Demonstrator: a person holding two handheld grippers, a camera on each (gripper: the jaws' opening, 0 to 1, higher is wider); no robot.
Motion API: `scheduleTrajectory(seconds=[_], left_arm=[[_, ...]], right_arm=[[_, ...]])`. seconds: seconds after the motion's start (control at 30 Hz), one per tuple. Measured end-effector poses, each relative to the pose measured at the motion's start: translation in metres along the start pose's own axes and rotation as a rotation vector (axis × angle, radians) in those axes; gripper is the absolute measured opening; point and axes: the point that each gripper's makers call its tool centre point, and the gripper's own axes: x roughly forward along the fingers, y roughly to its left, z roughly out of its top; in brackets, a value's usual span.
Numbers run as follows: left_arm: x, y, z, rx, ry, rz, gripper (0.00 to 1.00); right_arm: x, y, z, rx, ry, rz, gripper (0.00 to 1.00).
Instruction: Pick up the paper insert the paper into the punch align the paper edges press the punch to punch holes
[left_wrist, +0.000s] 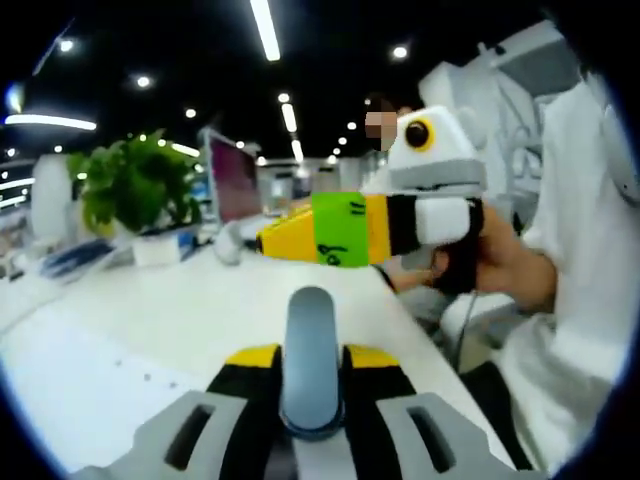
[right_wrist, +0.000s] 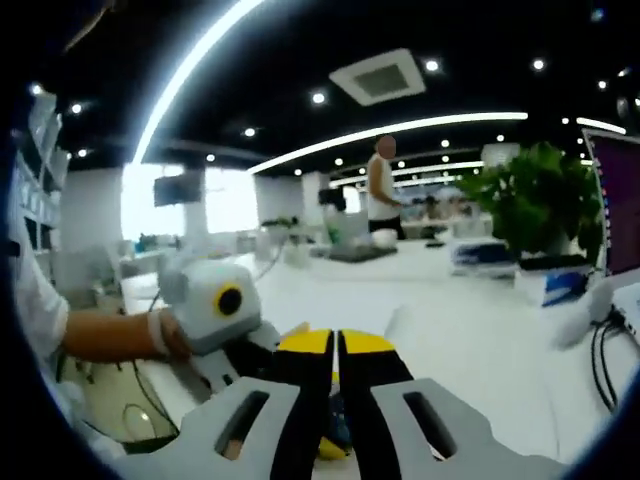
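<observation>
My left gripper (left_wrist: 310, 352) has its yellow-tipped jaws closed against both sides of a grey-blue rounded lever (left_wrist: 310, 370), which looks like the punch's handle. The punch's base is hidden below. A white sheet of paper (left_wrist: 70, 385) with a few small dots lies flat on the table to the lever's left. My right gripper (left_wrist: 265, 240), yellow and green, hovers above the table beyond the lever, held by a hand (left_wrist: 490, 260). In the right gripper view the right gripper (right_wrist: 336, 342) has its jaws pressed together with nothing visible between the tips. The left gripper's body (right_wrist: 238, 352) sits just to its left.
The white table (left_wrist: 240, 300) runs away from me. A potted plant (left_wrist: 135, 185), a monitor (left_wrist: 232, 180) and a small white object (left_wrist: 228, 246) stand at its far end. Cables (right_wrist: 600, 360) lie near the plant (right_wrist: 535, 205). A person (right_wrist: 383, 185) stands far off.
</observation>
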Motion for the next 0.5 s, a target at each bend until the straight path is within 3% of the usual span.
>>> scheduleTrajectory(seconds=[0.07,0.17,0.4,0.5], left_arm=[[-0.001,-0.002,0.002,0.021,-0.003,-0.009,0.32],[-0.002,-0.005,0.005,0.042,-0.011,-0.025,0.49],[-0.006,0.005,0.02,0.013,-0.071,0.004,0.66],[-0.01,0.014,0.035,0.023,-0.127,0.032,0.67]], right_arm=[[-0.001,-0.004,0.003,-0.011,-0.008,-0.012,0.13],[-0.005,-0.013,0.01,-0.052,-0.027,-0.043,0.23],[-0.026,-0.033,0.02,-0.095,-0.041,-0.083,0.3],[-0.039,-0.042,0.023,-0.156,-0.031,-0.119,0.32]])
